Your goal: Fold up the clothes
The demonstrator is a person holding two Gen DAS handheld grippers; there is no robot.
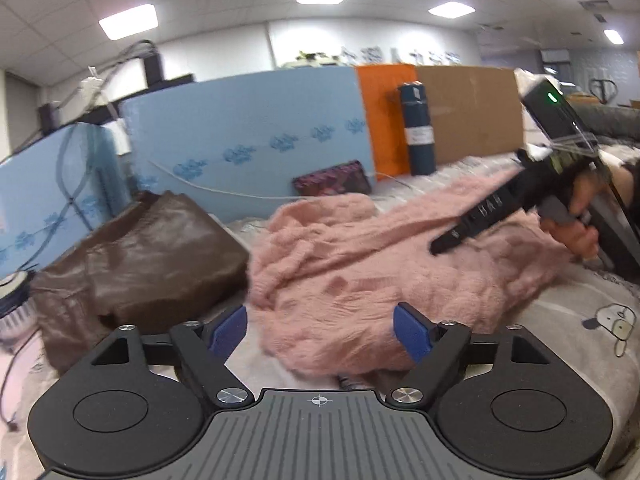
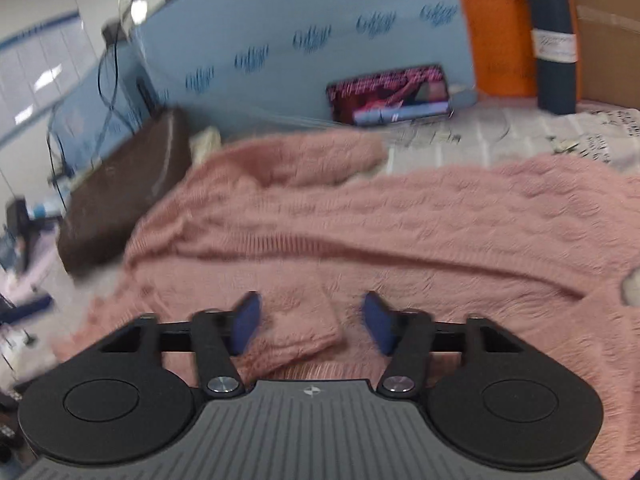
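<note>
- Folding looks barely begun: one pink knit sweater [image 1: 360, 264] lies rumpled and spread on the surface [image 1: 600, 344], with a sleeve or flap thrown loosely across its body, and no crisp fold shows.
- Just ahead of the left hand-held gripper [image 1: 320, 330] lies the sweater's near edge; the jaws stand wide apart with nothing between them, hovering above the cloth, not touching as far as I can judge.
- Right hand-held gripper [image 2: 310, 322] hangs over the middle of the garment, jaws likewise wide and empty; a ribbed hem or cuff [image 2: 296, 344] lies directly between and beneath its blue pads [image 2: 246, 322].
- Beyond and to the left of both tools sits one brown garment [image 1: 136, 256], already a compact folded block, so I judge that piece done and the pink one left.
- Still to do, by my reading: flatten the sweater, bring in the sleeves, fold the body.
- Counted otherwise: one dark blue bottle [image 1: 418, 128], one dark patterned pouch [image 1: 332, 178], one orange panel [image 1: 386, 116], one cardboard sheet [image 1: 472, 112], all far ahead against the back boards.
- Motion blur softens the right view, so fine stitch detail is uncertain.
</note>
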